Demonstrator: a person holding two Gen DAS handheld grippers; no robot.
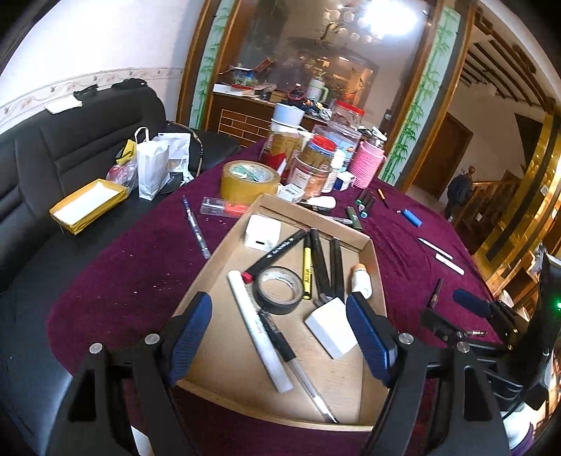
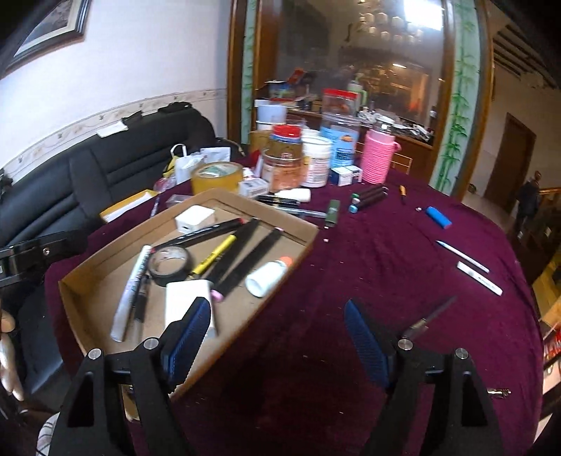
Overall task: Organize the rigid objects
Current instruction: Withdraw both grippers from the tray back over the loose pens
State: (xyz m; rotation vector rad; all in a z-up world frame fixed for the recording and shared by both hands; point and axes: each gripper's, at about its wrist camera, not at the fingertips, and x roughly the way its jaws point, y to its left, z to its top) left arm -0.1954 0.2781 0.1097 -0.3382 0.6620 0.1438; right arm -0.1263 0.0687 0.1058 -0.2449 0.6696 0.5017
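Picture frame point(image 2: 49, 31) appears only in right wrist view.

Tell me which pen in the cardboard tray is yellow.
The yellow pen beside the black tape roll; the other pens in the tray are black or white.

The cardboard tray point(image 1: 371, 252) looked matt and brown; the worktop's maroon cloth point(image 2: 385, 252) seemed velvety (lint-specked). The black tape roll point(image 1: 278, 289) shone glossy, the white block point(image 1: 331, 328) smooth plastic, perhaps. The sofa point(image 1: 70, 147) looked like black leather. Ribbed blue pads point(image 1: 191, 333) lined the jaws.
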